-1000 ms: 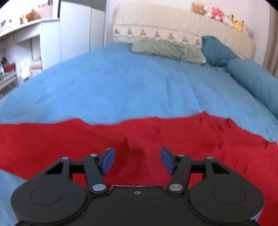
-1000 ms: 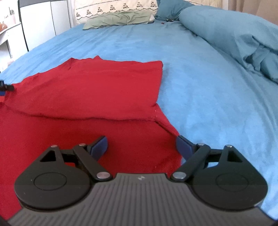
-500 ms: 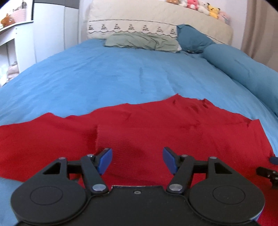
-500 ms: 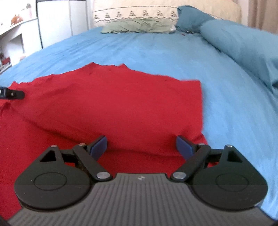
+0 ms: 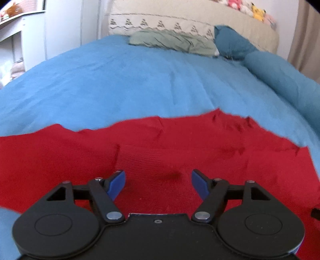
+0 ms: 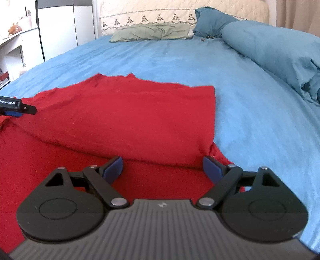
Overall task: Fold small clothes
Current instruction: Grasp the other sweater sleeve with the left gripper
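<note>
A red garment point(image 5: 180, 148) lies spread on the blue bed point(image 5: 130, 84); in the right wrist view its far half point(image 6: 130, 116) is folded over the near half. My left gripper point(image 5: 158, 180) hovers over the cloth with its jaws opening and nothing between the blue pads. My right gripper point(image 6: 163, 167) stands open over the folded edge near the garment's right side, with nothing gripped. One fingertip of the left gripper point(image 6: 19, 107) shows at the left edge of the right wrist view, over the red cloth.
A green pillow point(image 5: 174, 41) and a teal pillow point(image 5: 230, 43) lie at the headboard point(image 5: 160, 20). A rolled teal duvet point(image 6: 280, 54) runs along the bed's right side. White furniture point(image 6: 60, 26) stands left of the bed. Soft toys point(image 5: 258, 13) sit atop the headboard.
Both grippers have shifted over the garment, and the left one's jaws have spread wider. The right view has swung so more of the folded cloth sits ahead.
</note>
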Available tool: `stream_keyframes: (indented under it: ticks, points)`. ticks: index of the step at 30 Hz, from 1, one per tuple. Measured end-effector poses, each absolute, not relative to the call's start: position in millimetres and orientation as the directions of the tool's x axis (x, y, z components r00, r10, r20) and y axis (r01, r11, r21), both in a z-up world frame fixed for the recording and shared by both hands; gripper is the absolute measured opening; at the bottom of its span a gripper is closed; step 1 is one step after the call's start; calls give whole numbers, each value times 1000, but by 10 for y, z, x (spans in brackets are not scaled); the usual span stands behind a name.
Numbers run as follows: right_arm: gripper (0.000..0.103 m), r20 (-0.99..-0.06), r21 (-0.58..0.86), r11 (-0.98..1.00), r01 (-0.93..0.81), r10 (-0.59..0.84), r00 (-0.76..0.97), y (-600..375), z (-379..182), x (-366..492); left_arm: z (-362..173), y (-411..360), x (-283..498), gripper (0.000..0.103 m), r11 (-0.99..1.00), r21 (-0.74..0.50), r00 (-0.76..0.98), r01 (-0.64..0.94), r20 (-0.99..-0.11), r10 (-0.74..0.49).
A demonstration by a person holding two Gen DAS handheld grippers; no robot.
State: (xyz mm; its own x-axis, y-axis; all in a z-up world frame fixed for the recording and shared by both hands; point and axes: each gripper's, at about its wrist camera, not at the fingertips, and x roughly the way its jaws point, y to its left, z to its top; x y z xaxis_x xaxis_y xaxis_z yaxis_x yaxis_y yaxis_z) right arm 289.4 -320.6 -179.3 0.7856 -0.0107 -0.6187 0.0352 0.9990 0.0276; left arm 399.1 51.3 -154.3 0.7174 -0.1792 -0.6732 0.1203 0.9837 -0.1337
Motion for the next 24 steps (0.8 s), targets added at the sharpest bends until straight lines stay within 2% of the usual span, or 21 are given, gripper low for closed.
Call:
stream_keyframes:
  ticks: [2, 4, 8, 12, 14, 18, 21, 24]
  points:
    - [103, -593, 33, 999, 15, 8, 805, -3167, -1670, 2807, -1389, 642, 3858, 92, 988, -134, 736, 80, -660, -149]
    - [103, -583, 20, 1000, -3, 15, 812, -3095, -1519, 2717, -1234, 864, 3685, 98, 990, -140, 761, 10, -642, -98]
    - [103, -580, 21, 998, -54, 56, 813, -2902, -1242, 2598, -1020, 1445, 3376, 103, 968, -226, 770, -109, -635, -61]
    - [103, -623, 46, 997, -68, 81, 778, -2623, -1081, 2659, -1027, 2046, 3236, 103, 932, -304, 744, -198, -665, -59]
    - [103, -654, 43, 997, -69, 80, 752, -2443, -1067, 2750, -1077, 2317, 3169, 103, 915, -301, 730, -271, -684, -9]
    - [103, -660, 45, 993, -111, 113, 743, -2100, -1102, 2844, -1220, 2857, 3150, 102, 848, -332, 686, -414, -726, 51]
    - [103, -668, 92, 987, -133, 161, 727, -1883, -1128, 2881, -1305, 3203, 3161, 101, 805, -357, 690, -473, -718, 87]
    - [103, -682, 141, 978, -155, 210, 701, -1698, -1165, 2936, -1366, 3489, 3198, 93, 781, -368, 691, -505, -714, 111]
